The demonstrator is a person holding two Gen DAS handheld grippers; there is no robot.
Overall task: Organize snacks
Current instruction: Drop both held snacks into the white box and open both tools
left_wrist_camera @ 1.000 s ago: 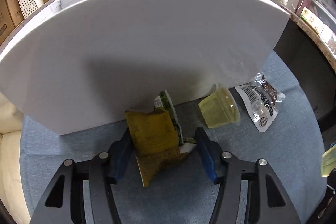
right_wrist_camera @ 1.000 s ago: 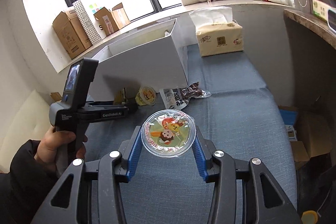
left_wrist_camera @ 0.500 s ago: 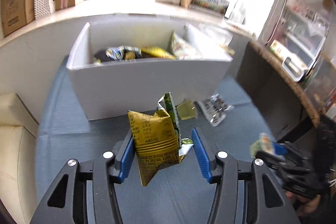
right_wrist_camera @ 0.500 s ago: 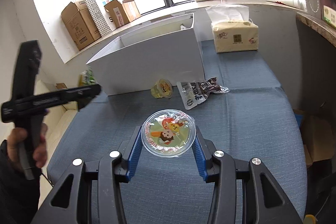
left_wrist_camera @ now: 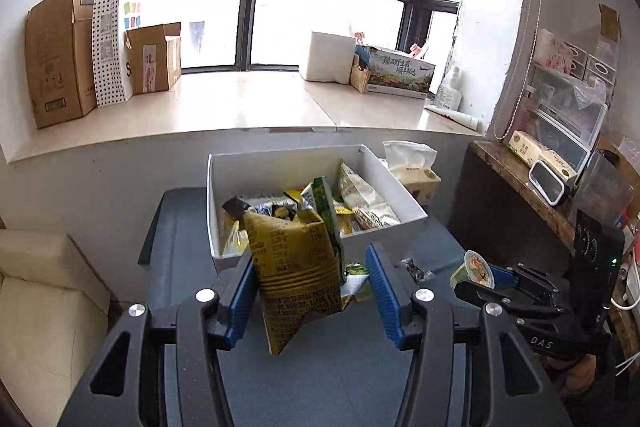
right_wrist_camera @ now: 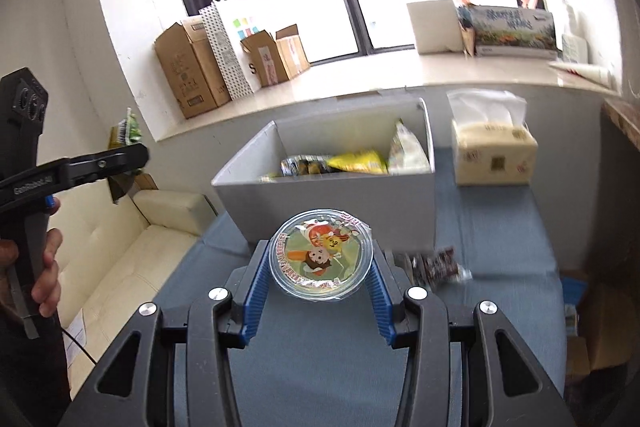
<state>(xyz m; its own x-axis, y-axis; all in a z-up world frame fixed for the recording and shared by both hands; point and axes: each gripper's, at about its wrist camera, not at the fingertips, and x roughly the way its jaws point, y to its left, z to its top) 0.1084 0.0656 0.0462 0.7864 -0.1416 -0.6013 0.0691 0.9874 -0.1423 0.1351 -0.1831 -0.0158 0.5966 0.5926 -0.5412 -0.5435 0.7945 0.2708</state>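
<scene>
My left gripper [left_wrist_camera: 308,259] is shut on a yellow-brown snack packet [left_wrist_camera: 296,267] with a green packet [left_wrist_camera: 326,211] pressed against it, both held in the air in front of the white box [left_wrist_camera: 400,195]. The box holds several snack packets. My right gripper [right_wrist_camera: 322,259] is shut on a round jelly cup [right_wrist_camera: 322,253] with a cartoon lid, held above the blue table before the box's front wall [right_wrist_camera: 328,199]. From the right wrist view, the left gripper [right_wrist_camera: 120,157] shows at the far left, a hand around its handle. The right gripper [left_wrist_camera: 496,279] with its cup sits low right in the left wrist view.
A dark snack packet [right_wrist_camera: 436,267] lies on the blue tabletop [right_wrist_camera: 500,227] right of the box front. A tissue pack [right_wrist_camera: 494,155] stands to the box's right. A cream sofa [right_wrist_camera: 120,259] lies left of the table. Cardboard boxes [left_wrist_camera: 56,59] line the windowsill.
Both grippers have risen with their loads. The left one lifted its packets from beside the box wall until the box's inside shows. The right one brought the cup closer to the box.
</scene>
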